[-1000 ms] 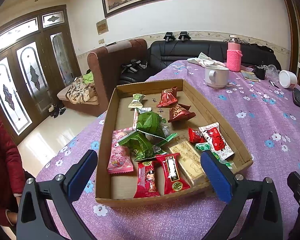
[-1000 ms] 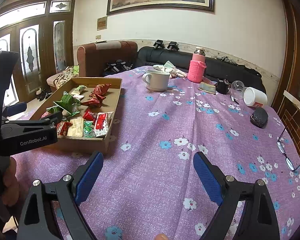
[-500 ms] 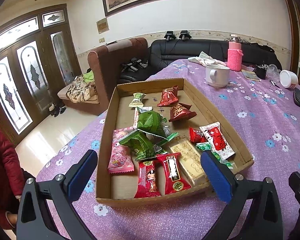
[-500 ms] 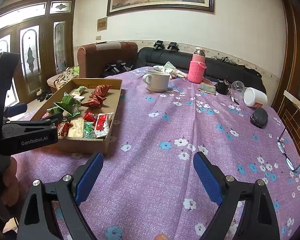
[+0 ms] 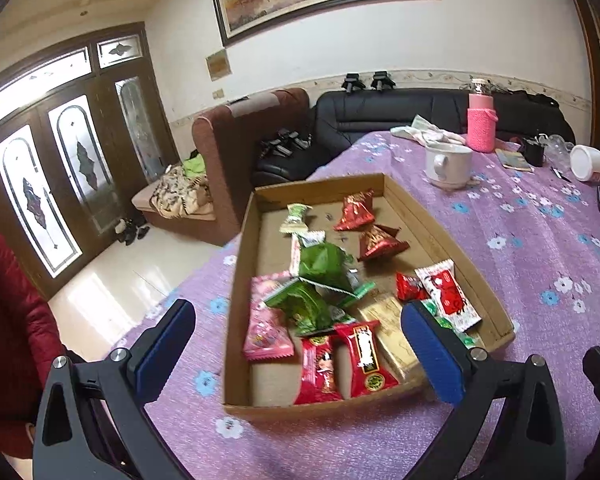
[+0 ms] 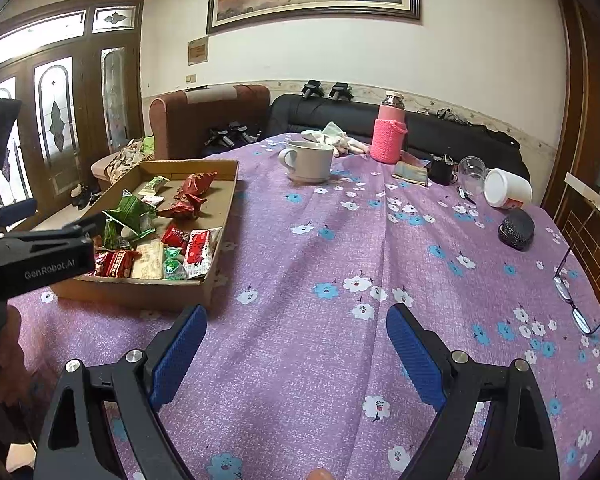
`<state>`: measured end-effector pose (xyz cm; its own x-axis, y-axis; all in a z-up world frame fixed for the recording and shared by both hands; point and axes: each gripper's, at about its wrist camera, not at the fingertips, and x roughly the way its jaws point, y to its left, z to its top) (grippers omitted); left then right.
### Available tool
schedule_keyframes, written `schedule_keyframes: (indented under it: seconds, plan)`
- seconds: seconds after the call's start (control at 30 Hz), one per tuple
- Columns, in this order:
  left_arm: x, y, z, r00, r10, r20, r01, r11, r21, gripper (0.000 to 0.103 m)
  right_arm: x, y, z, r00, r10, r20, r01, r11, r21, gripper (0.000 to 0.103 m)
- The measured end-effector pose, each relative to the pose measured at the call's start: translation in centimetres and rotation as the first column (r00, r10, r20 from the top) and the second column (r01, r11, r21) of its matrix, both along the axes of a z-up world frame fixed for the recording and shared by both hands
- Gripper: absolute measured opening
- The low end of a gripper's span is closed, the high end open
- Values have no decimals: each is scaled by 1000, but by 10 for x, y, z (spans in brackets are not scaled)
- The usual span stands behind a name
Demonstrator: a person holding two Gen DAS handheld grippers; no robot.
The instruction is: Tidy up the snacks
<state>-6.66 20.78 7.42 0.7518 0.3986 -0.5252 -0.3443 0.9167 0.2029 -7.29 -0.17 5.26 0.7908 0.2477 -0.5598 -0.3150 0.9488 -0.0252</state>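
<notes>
**Both grippers spread and empty at the snack tray**

From my left wrist camera I see the left gripper (image 5: pixel 298 350) hanging just above the near end of the cardboard tray (image 5: pixel 444 240), its blue pads wide apart with nothing between them. The tray sits on the purple flowered tablecloth (image 5: pixel 540 248) and holds all the snacks I can see. Closest to me lie two red wrapped candies (image 5: pixel 342 362) side by side, with a pink packet (image 5: pixel 266 326) to their left and a beige bar (image 5: pixel 388 326) to their right. Two green pouches (image 5: pixel 314 284) are heaped in the middle, one resting partly on the other. Farther back are two dark red pyramid packets (image 5: pixel 364 224) and a small green-and-white candy (image 5: pixel 296 218). A white-and-red packet (image 5: pixel 446 294) lies along the tray's right wall.

On my right wrist camera, the right gripper (image 6: pixel 296 354) is over bare tablecloth, well to the right of the tray, fingers released and holding nothing. The left gripper's black body shows at the left edge of that view. Beyond the tray stand a white mug (image 6: pixel 310 160) and a pink knit-covered bottle (image 6: pixel 388 136); a pair of glasses (image 6: pixel 572 296) lies near the table's right edge.
</notes>
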Motion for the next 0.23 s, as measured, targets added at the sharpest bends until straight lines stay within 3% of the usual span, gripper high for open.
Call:
schedule_keyframes:
  seconds: [0.1,0.23]
  plan:
    - [0,3,4,1000,20,-9,-20,1000,-2,103,0,0,0,1000,1,1,-1,1000,1,94]
    - [-1,5,5,997,79,5,-79,996,51,103,0,0,0,1000,0,1,0,1000,1,94]
